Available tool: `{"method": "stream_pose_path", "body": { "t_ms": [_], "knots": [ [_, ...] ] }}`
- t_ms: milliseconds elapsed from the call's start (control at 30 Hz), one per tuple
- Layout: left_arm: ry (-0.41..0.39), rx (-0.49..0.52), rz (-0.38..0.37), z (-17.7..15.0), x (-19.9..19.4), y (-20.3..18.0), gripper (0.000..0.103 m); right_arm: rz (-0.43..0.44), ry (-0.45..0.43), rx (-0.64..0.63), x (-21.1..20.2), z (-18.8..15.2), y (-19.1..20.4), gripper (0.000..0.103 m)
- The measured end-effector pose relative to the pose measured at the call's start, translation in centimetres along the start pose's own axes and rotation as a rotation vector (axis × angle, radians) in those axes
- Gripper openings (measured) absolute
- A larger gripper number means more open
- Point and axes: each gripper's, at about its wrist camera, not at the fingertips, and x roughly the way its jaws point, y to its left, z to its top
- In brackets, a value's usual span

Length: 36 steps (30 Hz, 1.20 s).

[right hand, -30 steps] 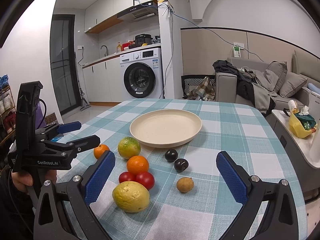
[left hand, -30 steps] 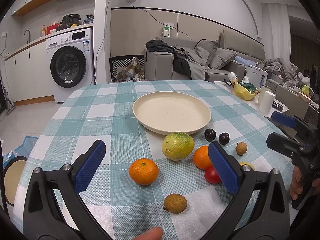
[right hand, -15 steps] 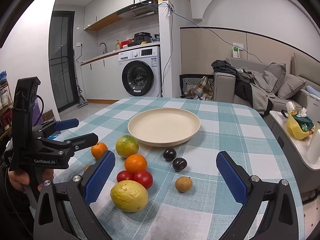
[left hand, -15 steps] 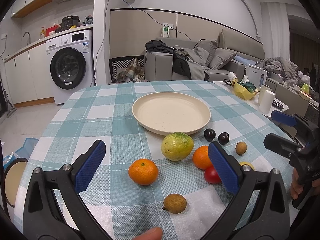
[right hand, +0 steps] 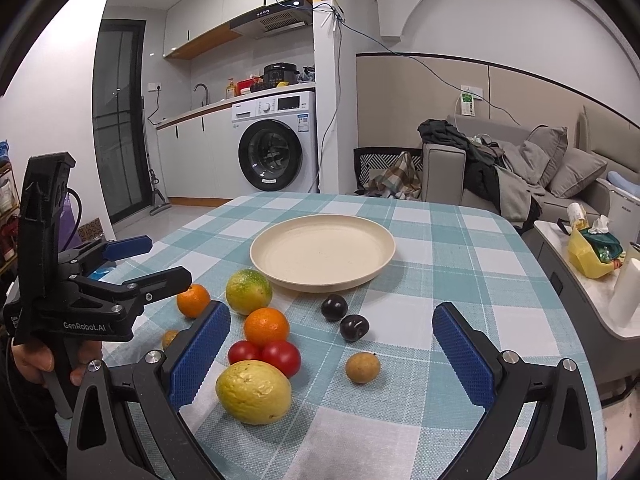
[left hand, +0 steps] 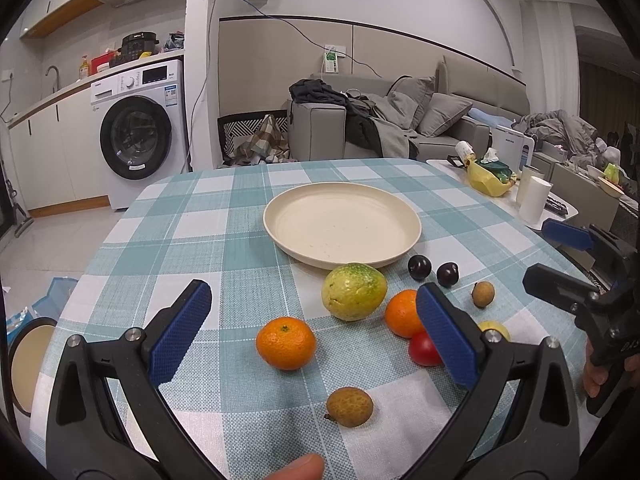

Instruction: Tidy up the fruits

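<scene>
Left claw (left hand: 312,334) hovered released over mandarin (left hand: 285,343) at 6 o'clock. Fruits lay loose on checked surface (left hand: 208,240), 6 o'clock of plate (left hand: 342,226). Right claw (right hand: 326,354) released above tomatoes (right hand: 265,355).

Right tool (right hand: 330,354) spread wide above the teal-and-white checked desk (right hand: 448,248), holding nothing. Round cream plate (right hand: 322,251) bare, beyond a yellow lemon-like fruit (right hand: 253,391), two red tomatoes (right hand: 265,355), an orange (right hand: 266,326), two dark plums (right hand: 344,317).
</scene>
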Motion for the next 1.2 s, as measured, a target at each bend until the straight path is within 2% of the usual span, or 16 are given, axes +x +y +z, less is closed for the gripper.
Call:
{"method": "stream_pose_path", "body": {
  "t_ms": [300, 600, 667, 733, 800, 967, 1200],
  "knots": [
    [0.010, 0.001, -0.005, 0.2, 0.0, -0.1, 0.102, -0.011, 0.079, 0.048, 1.3, 0.1, -0.9, 0.103],
    [0.052, 0.056, -0.036, -0.1, 0.4, -0.9, 0.102, 0.071, 0.187, 0.076, 2.5, -0.5, -0.7, 0.103],
    [0.061, 0.070, -0.044, -0.2, 0.3, -1.2, 0.102, 0.079, 0.211, 0.063, 2.8, -0.7, -0.2, 0.100],
    [0.071, 0.076, -0.054, -0.2, 0.3, -1.2, 0.102, 0.091, 0.238, 0.050, 3.2, -0.9, 0.1, 0.090],
    [0.075, 0.074, -0.063, -0.2, 0.3, -1.2, 0.102, 0.105, 0.260, 0.039, 3.5, -1.1, 0.5, 0.084],
    [0.097, 0.072, -0.093, -0.2, 0.4, -1.1, 0.100, 0.150, 0.283, 0.045, 3.6, -1.4, 0.7, 0.083],
    [0.136, 0.082, -0.106, -0.5, 0.9, -1.1, 0.099, 0.221, 0.319, 0.022, 3.6, -1.7, 1.7, 0.076]
  ]
}}
